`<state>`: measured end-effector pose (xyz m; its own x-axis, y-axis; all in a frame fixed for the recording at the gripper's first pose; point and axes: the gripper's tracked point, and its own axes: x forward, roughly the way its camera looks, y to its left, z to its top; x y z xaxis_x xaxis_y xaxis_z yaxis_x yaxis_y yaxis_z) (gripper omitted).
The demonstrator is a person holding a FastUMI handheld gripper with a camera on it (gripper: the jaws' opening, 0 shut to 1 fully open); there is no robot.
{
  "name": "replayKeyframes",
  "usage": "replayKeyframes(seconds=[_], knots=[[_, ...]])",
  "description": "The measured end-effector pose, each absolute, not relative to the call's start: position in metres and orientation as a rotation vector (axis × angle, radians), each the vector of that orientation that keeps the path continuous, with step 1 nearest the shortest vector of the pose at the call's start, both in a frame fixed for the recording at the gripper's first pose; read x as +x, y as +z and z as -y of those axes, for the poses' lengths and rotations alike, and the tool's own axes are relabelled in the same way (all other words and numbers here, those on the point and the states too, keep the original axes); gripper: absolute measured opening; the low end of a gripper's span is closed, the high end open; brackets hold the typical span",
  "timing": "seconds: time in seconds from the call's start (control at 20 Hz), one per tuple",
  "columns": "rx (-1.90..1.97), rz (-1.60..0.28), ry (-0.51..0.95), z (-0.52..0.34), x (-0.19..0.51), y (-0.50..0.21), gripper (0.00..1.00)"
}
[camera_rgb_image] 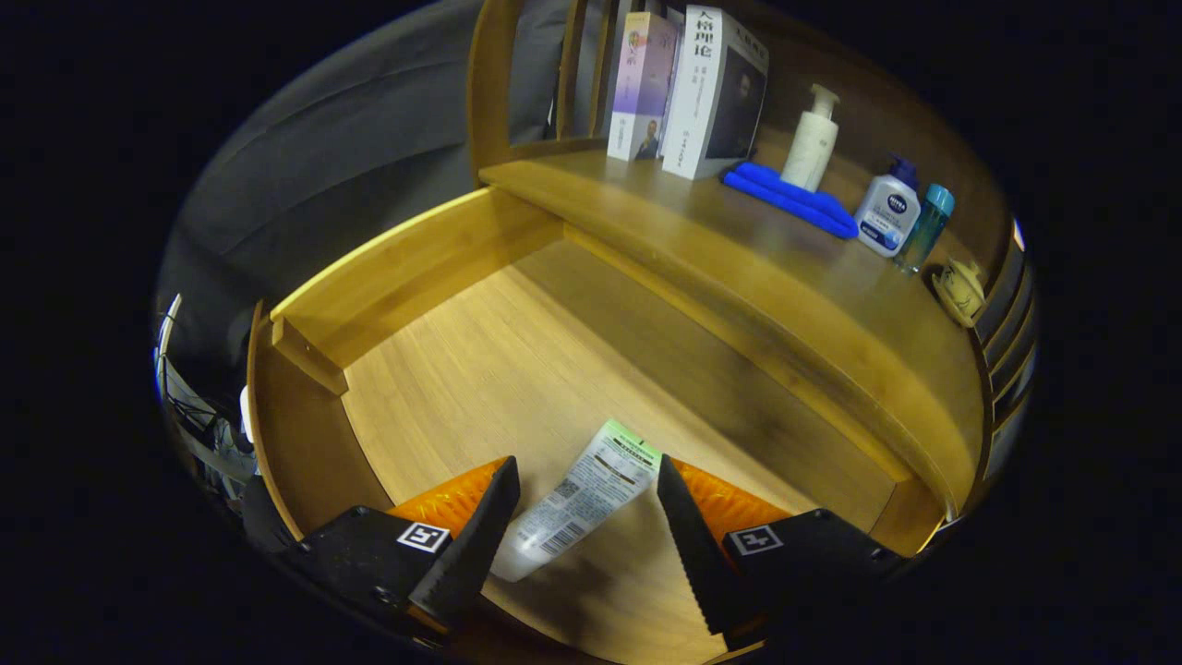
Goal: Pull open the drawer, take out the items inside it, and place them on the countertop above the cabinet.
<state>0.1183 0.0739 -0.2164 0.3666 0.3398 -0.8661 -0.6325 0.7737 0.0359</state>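
Tube [577, 503] — a white squeeze tube with a green crimped end and printed label — lies flat on the floor of the open drawer [462, 388], cap end toward the camera, crimped end pointing away toward the cabinet. It sits between the 2 fingers of the gripper [587, 494]. The jaws are spread wide: the left finger looks touching or nearly touching the tube's cap end, the right finger stands clear of it with a gap of drawer floor showing, so no grip on the tube.

Drawer is pulled out, pale wood floor, darker wooden side walls; the tube is the one item seen inside it, near the front end of the drawer.

Beyond the drawer, above it — the countertop [739, 268] of the wooden cabinet. On it, from left to right: 2 upright books [688, 92] standing side by side, a folded blue cloth [790, 199] lying flat, a white pump bottle [813, 139] standing at the cloth's far edge, a smaller white bottle with a blue pump [888, 211], a slim teal bottle [926, 226] just beside it, and a small cream-coloured ceramic piece [960, 291] at the far right. Wooden slats rise behind the books.
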Motion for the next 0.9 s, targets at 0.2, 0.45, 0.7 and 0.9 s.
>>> replayKeyframes(seconds=[0.2, 0.45, 0.7, 0.9], knots=[[-0.306, -1.124, 0.664, -0.070, 0.107, -0.234, 0.92], [-0.300, -1.206, 0.671, -0.064, 0.099, -0.245, 0.91], [-0.353, -1.223, 0.680, -0.059, 0.095, -0.254, 0.51], [-0.451, -1.143, 0.671, -0.057, 0.103, -0.250, 0.29]])
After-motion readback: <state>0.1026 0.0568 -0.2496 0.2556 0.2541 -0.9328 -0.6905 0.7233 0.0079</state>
